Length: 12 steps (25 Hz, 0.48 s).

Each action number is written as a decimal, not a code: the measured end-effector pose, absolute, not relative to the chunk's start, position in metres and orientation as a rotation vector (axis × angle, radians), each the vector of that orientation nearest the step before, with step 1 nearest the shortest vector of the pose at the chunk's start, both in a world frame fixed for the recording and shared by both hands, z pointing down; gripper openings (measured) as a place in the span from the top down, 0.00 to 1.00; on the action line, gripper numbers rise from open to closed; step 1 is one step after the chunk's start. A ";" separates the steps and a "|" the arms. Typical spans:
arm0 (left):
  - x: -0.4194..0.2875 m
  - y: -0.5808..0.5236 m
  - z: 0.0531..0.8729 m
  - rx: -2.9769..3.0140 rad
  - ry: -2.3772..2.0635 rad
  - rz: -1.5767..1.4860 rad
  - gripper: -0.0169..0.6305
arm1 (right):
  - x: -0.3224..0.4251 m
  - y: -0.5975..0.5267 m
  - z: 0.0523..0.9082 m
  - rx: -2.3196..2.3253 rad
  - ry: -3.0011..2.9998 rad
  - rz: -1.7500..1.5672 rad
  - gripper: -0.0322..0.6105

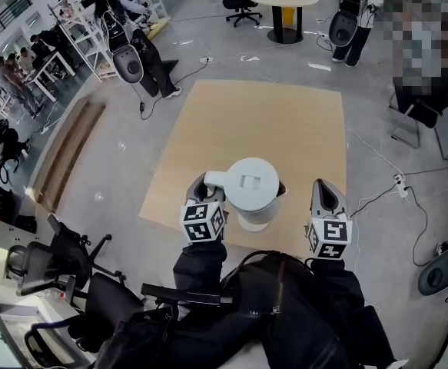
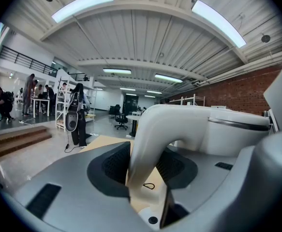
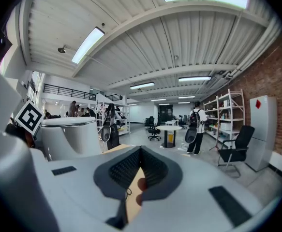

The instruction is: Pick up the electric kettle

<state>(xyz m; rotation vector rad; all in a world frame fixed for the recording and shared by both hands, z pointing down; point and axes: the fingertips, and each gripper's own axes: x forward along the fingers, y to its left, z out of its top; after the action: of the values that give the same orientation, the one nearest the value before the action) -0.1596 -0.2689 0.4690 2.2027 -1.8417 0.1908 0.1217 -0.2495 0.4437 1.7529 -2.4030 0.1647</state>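
Left gripper has its jaws closed on the handle of the white electric kettle; the handle arches up between the pads. In my head view the kettle stands upright just right of that gripper, over the near edge of the plywood board, with its handle pointing left. Right gripper is empty, its jaws almost together, and hangs apart on the kettle's other side. I judge the lift belongs to the left, straight up. I can't tell whether the base is already clear.
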 end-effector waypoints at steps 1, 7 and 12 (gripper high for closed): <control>-0.159 -0.269 0.468 2.204 -1.841 0.189 0.75 | 0.122 -0.250 0.444 1.755 -2.406 0.166 0.95; -0.158 -0.267 0.468 2.206 -1.845 0.188 0.75 | 0.120 -0.249 0.448 1.751 -2.405 0.169 0.95; -0.159 -0.266 0.466 2.207 -1.852 0.197 0.75 | 0.117 -0.248 0.444 1.746 -2.418 0.172 0.95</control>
<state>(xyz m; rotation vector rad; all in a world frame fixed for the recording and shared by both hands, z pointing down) -0.1593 -0.2658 0.4663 2.2069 -1.8524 0.1971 0.1168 -0.2484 0.4438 1.7462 -2.4185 0.1721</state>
